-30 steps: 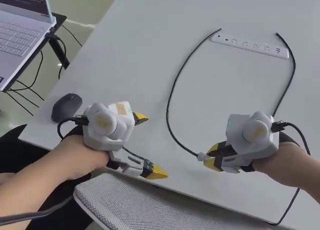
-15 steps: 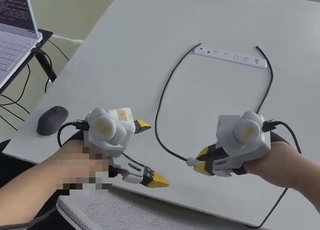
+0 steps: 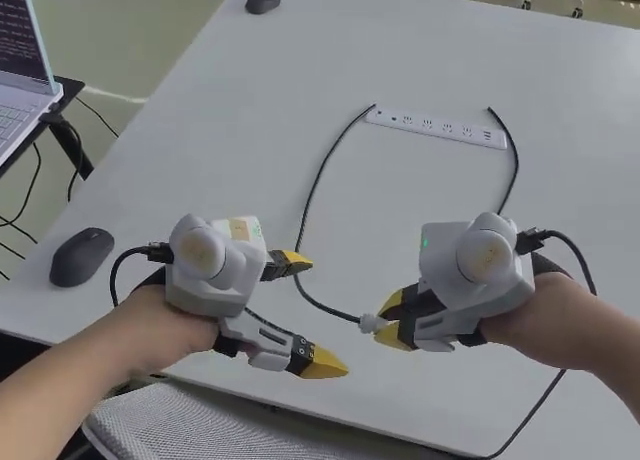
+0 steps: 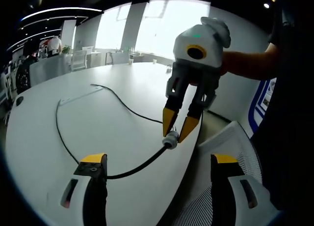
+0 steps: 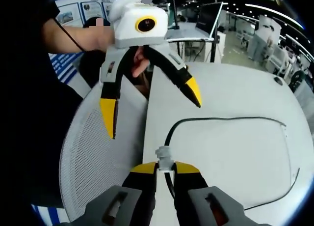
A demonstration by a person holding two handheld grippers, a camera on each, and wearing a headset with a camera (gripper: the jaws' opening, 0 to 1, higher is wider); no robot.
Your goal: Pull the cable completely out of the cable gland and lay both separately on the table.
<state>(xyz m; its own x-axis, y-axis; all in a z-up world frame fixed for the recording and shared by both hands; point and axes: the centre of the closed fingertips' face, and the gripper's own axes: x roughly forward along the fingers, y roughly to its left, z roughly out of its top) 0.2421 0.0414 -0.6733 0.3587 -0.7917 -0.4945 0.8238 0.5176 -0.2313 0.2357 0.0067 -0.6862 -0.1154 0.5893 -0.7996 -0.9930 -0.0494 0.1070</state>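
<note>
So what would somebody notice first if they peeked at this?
Two white grippers with yellow tips face each other over the table's near edge. The left gripper gapes wide open, while the right gripper pinches a small white gland on the end of a black cable. That cable loops away across the white table toward a power strip.

Head view is bright and even, with soft daylight on the white table (image 3: 560, 70) and only faint shadows. Left gripper view has blown-out windows (image 4: 162, 24) at the back, so the foreground's darker. Both gripper views warp hard at the edges, and the right gripper (image 5: 166, 168) looks soft up close.
</note>
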